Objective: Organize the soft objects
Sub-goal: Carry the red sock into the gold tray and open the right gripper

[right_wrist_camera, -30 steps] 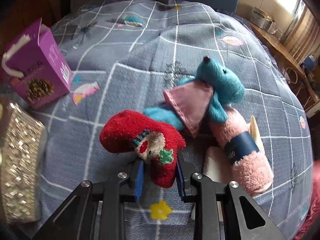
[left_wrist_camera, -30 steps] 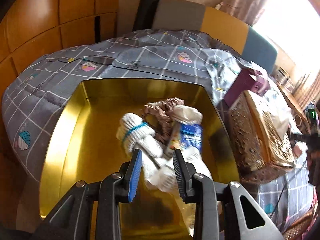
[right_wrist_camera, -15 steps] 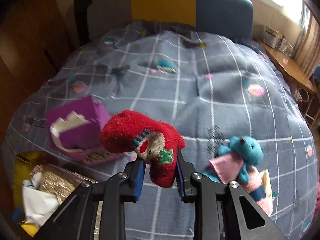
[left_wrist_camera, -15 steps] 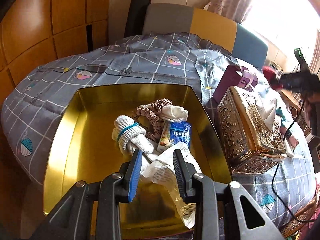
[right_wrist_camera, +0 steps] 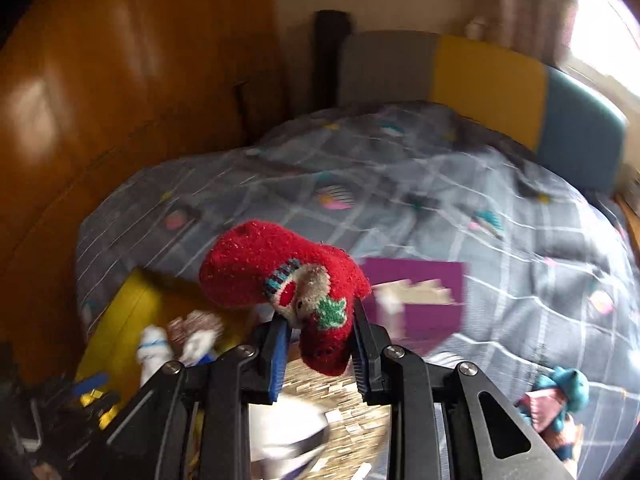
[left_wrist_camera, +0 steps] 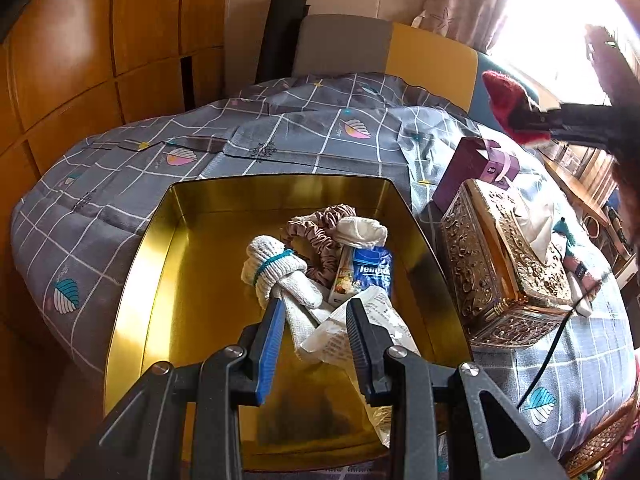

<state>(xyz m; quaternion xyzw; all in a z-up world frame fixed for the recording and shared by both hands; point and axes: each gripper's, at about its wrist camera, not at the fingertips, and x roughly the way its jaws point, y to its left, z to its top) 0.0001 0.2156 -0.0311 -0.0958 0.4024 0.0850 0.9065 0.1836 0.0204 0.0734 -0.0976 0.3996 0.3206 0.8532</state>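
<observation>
Right gripper clamped on red sock, up in the air; gold tin below-left of it. Left gripper part open over tin, nothing gripped; white sock bundle just past its tips.

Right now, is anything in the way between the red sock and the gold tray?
Yes. The right gripper holds the red sock up above the bed. The ornate gold tissue box and the purple box sit between it and the gold tray, so it should pass over them.
</observation>
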